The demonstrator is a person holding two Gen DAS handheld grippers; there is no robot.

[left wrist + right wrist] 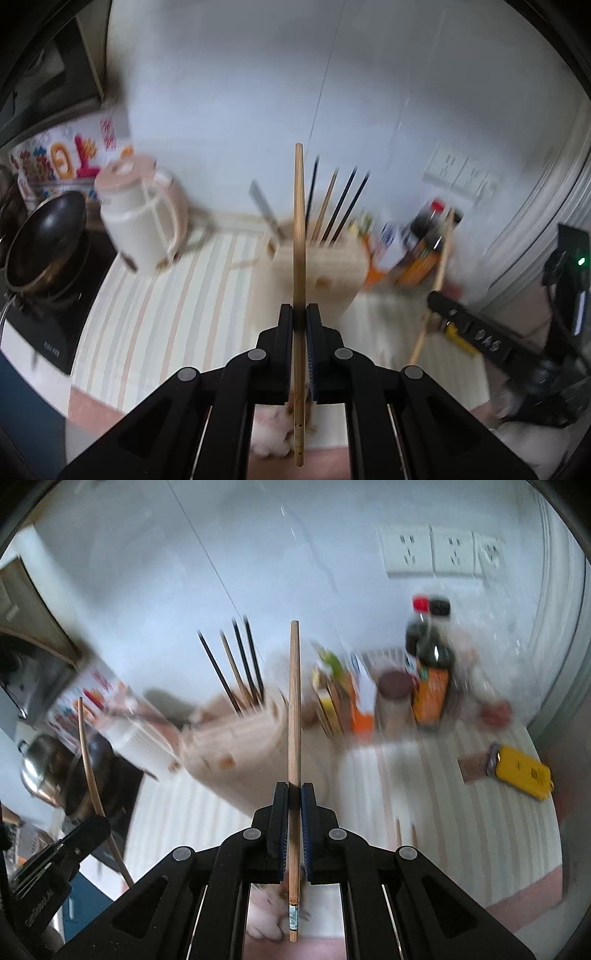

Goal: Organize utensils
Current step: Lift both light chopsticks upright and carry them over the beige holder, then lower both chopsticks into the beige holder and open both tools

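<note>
My left gripper (299,308) is shut on a wooden chopstick (298,206) that stands upright between its pads. My right gripper (294,787) is shut on a second wooden chopstick (294,701), also upright. A beige utensil holder (325,266) stands on the striped counter ahead of both, with several dark and wooden chopsticks (343,203) sticking up from it; it also shows in the right wrist view (240,746). The right gripper with its chopstick appears at the right of the left wrist view (461,321). The left gripper with its chopstick appears at the lower left of the right wrist view (74,842).
A black wok (44,240) on an induction hob and a beige kettle (144,218) stand at the left. Sauce bottles (430,672) and packets stand by the wall at the right. A yellow object (522,771) lies on the striped mat. Wall sockets (436,550) are above.
</note>
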